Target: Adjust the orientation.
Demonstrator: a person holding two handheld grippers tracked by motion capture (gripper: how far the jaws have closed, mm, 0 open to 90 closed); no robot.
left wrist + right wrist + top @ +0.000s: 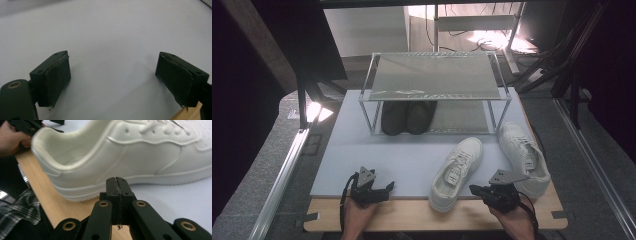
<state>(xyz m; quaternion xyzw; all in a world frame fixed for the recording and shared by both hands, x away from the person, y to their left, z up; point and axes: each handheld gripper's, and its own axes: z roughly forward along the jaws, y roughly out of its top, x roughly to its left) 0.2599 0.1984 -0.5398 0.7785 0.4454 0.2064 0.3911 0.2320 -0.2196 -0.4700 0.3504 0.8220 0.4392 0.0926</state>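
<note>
Right tongs clenched, pads pressed flat together, nothing between them; pointed at the side of the nearer white sneaker, just short of its sole, not touching. Same right tongs in the high view sat at the front edge of the bench, just beside that sneaker's heel. Left tongs released, pads wide apart over bare grey mat, nothing between them; in the high view left tongs lay low at the mat's front edge, well apart from the shoes.

Nearer white sneaker: low-top, laced, ribbed side panel, thick pale sole, heel collar open toward the person. Lay on the mat with heel overhanging onto the bare wood strip, toe angled toward the rack. Second white sneaker just to its right, toe also toward the rack, close beside but not clearly touching. Pair of dark shoes stood on the rack's lower level, top shelf bare.

Right hand came in from the bottom edge, wrapped around the tool body, grey plate on top. Left hand likewise, gripping from below, cable looped at its left side.
</note>
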